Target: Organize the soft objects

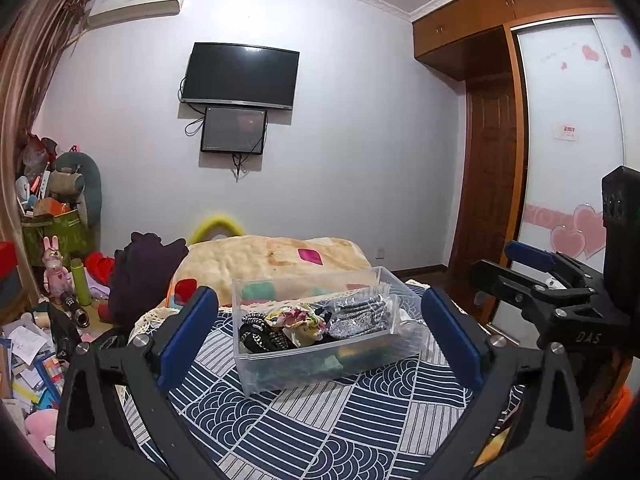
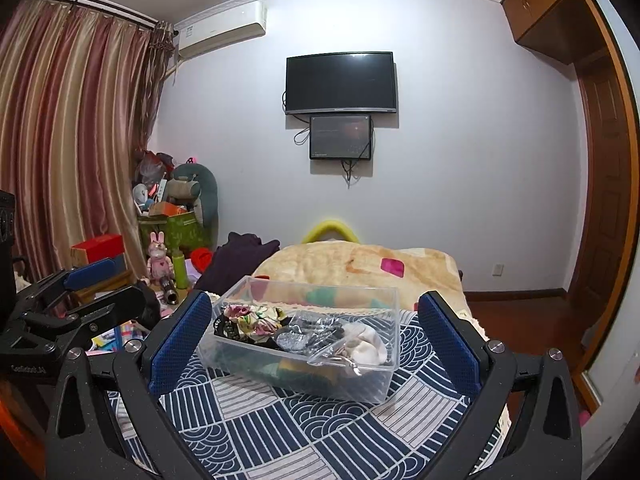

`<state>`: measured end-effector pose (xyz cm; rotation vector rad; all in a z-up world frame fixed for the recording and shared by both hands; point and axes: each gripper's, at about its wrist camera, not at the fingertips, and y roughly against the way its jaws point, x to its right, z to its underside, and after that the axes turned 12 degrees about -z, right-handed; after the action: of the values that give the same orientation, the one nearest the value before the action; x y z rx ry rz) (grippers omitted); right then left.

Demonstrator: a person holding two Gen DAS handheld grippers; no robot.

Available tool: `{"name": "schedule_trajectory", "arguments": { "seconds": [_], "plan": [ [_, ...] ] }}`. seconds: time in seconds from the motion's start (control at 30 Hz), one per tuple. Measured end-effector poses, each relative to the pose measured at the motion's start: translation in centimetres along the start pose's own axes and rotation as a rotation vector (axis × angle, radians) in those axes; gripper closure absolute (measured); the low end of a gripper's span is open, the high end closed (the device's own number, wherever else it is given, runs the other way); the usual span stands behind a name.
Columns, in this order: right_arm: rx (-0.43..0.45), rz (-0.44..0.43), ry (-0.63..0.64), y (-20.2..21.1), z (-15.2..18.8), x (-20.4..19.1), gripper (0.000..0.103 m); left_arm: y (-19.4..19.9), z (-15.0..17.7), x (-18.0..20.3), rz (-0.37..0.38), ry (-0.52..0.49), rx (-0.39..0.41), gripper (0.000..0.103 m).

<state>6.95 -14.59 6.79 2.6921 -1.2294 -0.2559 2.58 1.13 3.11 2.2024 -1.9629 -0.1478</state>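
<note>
Left wrist view: clear plastic bin (image 1: 320,344) sits dead ahead of the left hand-held gripper (image 1: 320,332), on the bed's patterned cover (image 1: 320,420), toward its far edge.
Bin's long axis: runs crosswise to both grippers, slightly skewed.
Contents: soft items (image 1: 296,320) piled inside.
Left hand-held gripper: spread wide, empty.
Right hand-held gripper (image 2: 316,340): also wide, empty, facing the bin (image 2: 304,352).
Nearer hand: cannot tell; both look about equally close.

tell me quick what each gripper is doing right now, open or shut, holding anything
left gripper: open, holding nothing, the clear plastic bin ahead between its jaws.
right gripper: open, holding nothing, facing the same bin.
</note>
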Motion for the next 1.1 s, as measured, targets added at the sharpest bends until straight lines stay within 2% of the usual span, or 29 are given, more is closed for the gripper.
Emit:
{"name": "schedule_trajectory", "arguments": {
  "seconds": [0.7, 0.93, 1.1],
  "plan": [
    [0.001, -0.001, -0.003, 0.22, -0.05, -0.23, 0.0, -0.06, 0.02, 0.03, 0.004, 0.001, -0.004, 0.0],
    [0.0, 0.001, -0.007, 0.39, -0.06, -0.46, 0.0, -0.63, 0.1, -0.11, 0.023, 0.016, -0.04, 0.0],
    [-0.003, 0.001, -0.01, 0.42, -0.02, -0.45, 0.0, -0.62, 0.22, -0.23, 0.015, 0.03, -0.035, 0.0]
  ]
}}
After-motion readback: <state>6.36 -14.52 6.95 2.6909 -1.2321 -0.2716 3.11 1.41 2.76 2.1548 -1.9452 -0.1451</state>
